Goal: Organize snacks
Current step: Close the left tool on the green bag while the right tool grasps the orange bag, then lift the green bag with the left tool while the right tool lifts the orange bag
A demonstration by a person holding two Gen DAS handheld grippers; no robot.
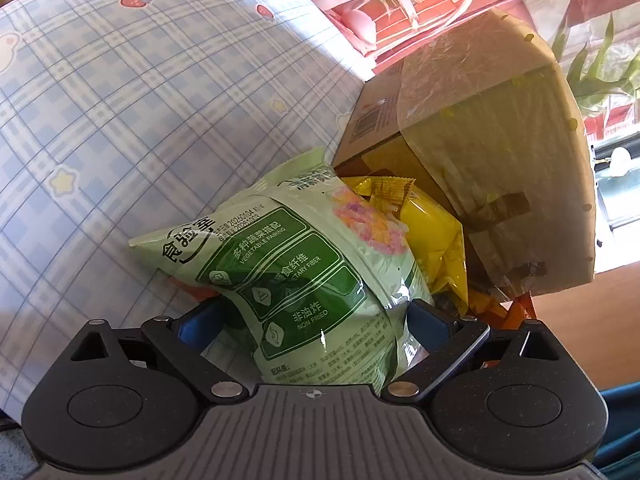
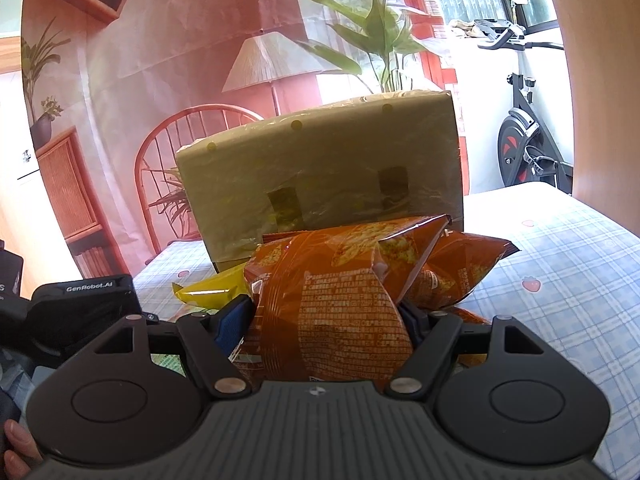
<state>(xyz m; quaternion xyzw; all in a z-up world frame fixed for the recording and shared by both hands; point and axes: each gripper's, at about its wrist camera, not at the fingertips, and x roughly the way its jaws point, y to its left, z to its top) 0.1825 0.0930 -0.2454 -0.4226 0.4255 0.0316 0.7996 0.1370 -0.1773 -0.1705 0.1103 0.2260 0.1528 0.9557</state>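
My left gripper [image 1: 312, 320] is shut on a pale green snack bag [image 1: 296, 264] with dark green panels, its blue pads pressing both sides. The bag points at the open mouth of a cardboard box [image 1: 492, 148] wrapped in olive paper, lying on its side. A yellow snack bag [image 1: 432, 224] lies in that mouth, behind the green one. My right gripper [image 2: 328, 320] is shut on an orange snack bag [image 2: 344, 300], held in front of the same box [image 2: 320, 172]. Beside it lies another orange bag [image 2: 468, 268], and the yellow bag [image 2: 208, 290] pokes out to the left.
A blue plaid tablecloth [image 1: 140, 120] with small strawberries covers the table [image 2: 560, 280]. A printed backdrop with a chair and lamp hangs behind. An exercise bike [image 2: 528, 136] stands at the right by the window. The other gripper's body [image 2: 80, 304] and a hand [image 2: 16, 448] show at the lower left.
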